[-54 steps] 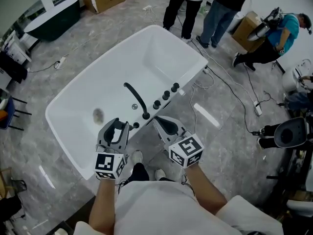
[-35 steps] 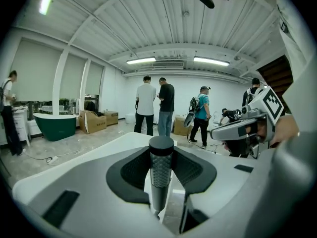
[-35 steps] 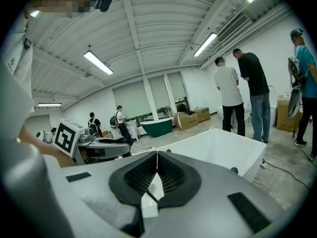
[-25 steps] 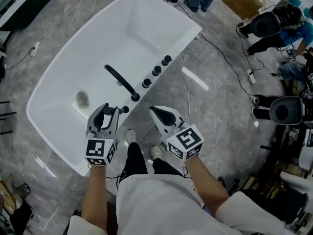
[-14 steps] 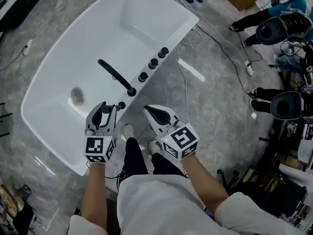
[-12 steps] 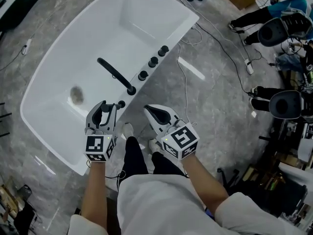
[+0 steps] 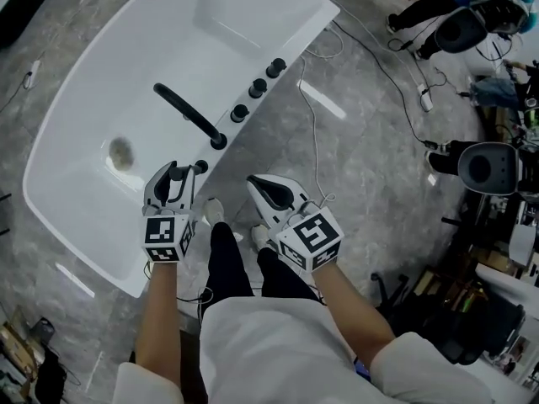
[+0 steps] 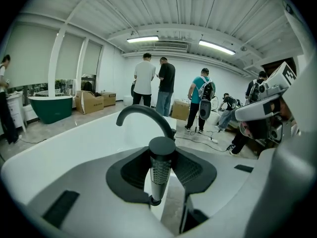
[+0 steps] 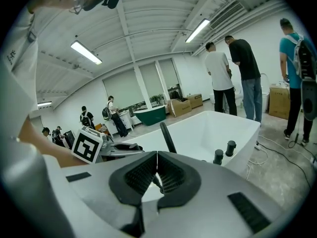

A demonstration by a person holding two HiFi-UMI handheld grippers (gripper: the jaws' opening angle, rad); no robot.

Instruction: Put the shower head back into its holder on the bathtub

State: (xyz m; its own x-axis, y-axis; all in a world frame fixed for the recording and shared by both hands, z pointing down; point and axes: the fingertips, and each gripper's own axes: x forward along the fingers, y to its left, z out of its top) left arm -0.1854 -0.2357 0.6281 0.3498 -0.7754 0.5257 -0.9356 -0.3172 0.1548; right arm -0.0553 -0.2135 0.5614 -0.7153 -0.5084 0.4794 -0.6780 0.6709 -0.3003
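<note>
1. Left claw (image 7: 173, 178): jaws spread, with a clear gap between the dark ribbed pads; nothing pinched.
2. Shower head (image 8: 159, 170): black round cap over a knurled grey stem. It stands upright on the bathtub rim, just ahead of the left claw and framed in its gap. No contact with either pad shows. Whether it sits fully in its holder cannot be told.
3. Right claw (image 7: 268, 190): jaws pressed together, pads meeting in a thin line, empty. It is held over the floor beside the tub, near the left claw.
4. Bathtub (image 7: 93, 116): white, freestanding, with a drain in its bottom.
5. Faucet spout (image 7: 187, 114): black, curved, reaching over the basin from the rim beyond the shower head.
6. Three knobs (image 7: 258, 88): black, in a row along the same rim, past the spout.
7. Floor (image 7: 362, 141): grey stone, with a thin cable (image 7: 313, 141) trailing beside the tub.
</note>
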